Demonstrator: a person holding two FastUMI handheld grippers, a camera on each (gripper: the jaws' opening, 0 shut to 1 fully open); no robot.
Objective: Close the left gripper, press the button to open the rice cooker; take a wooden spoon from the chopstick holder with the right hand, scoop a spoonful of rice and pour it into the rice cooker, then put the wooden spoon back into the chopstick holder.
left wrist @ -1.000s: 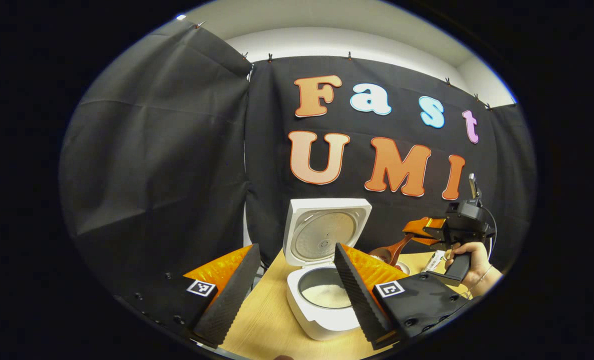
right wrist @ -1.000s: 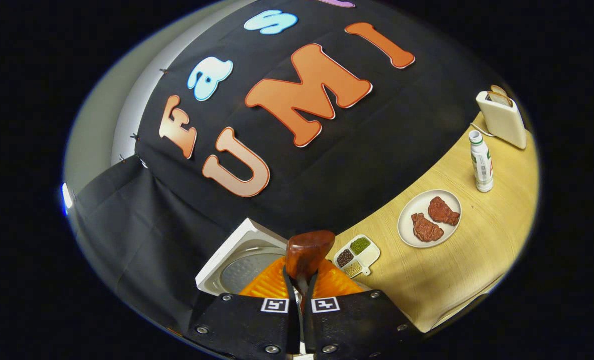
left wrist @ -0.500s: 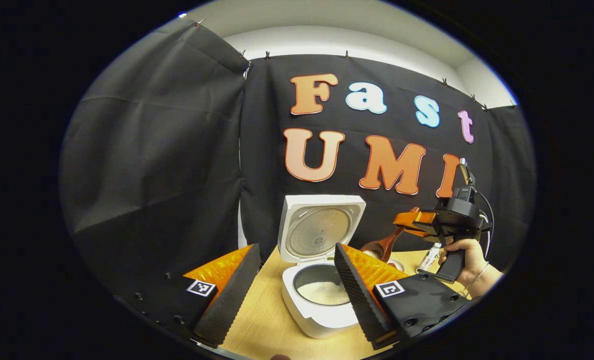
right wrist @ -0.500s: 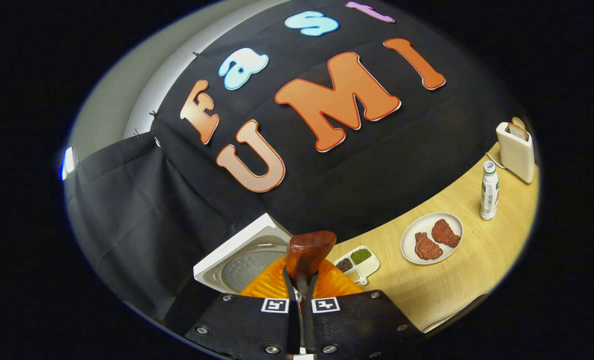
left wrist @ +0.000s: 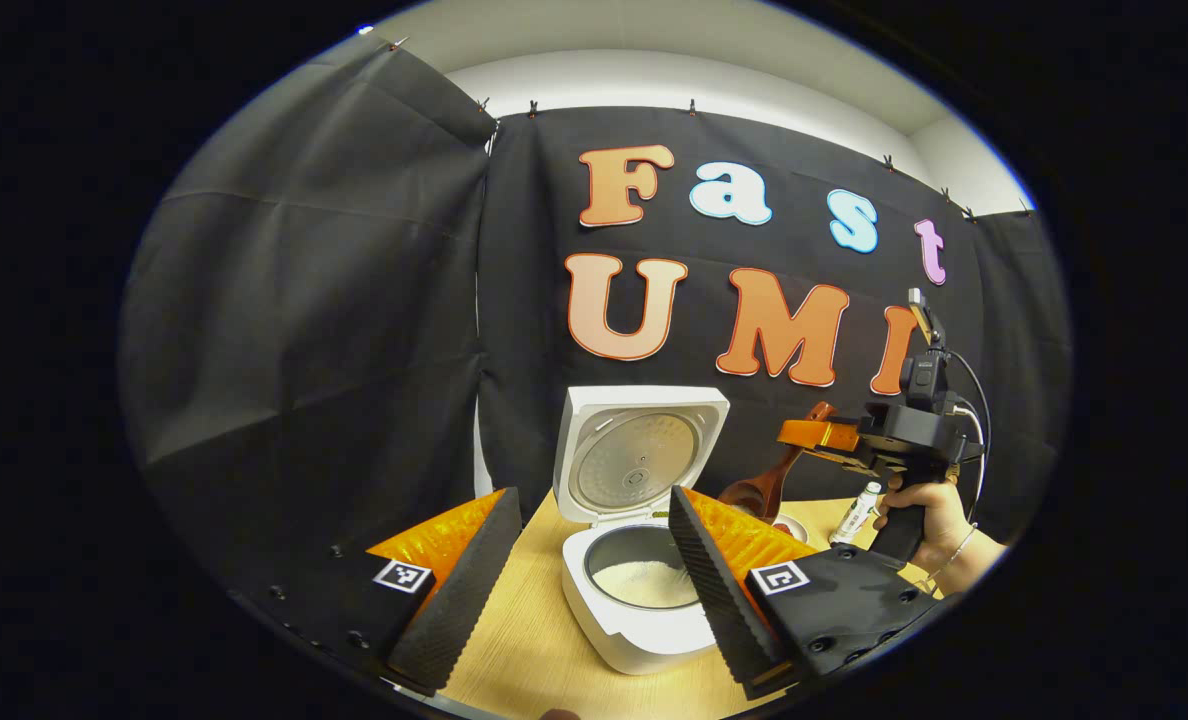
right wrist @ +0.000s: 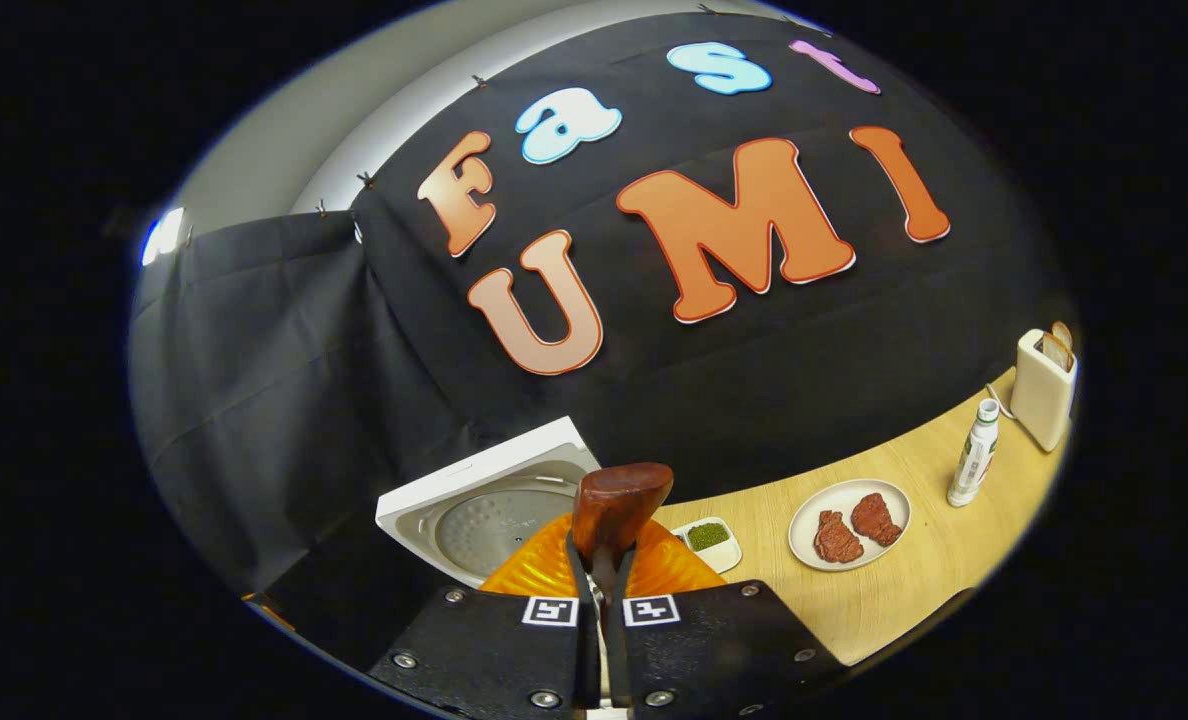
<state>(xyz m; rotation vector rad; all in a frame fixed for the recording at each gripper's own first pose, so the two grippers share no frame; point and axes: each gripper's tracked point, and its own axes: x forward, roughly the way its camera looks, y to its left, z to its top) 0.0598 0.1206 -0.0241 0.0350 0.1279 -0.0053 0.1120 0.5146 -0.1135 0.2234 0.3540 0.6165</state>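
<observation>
Wooden table [left wrist: 524, 650] held open rice cooker [left wrist: 634, 560], right gripper [right wrist: 599, 560] clamped wooden spoon [right wrist: 614, 510], left gripper [left wrist: 579, 570] gaped empty.

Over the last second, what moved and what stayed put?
The right gripper, shut on the brown wooden spoon, rose and levelled out beside the white rice cooker. Unchanged: cooker lid open, rice inside, left gripper open in front of it.
</observation>
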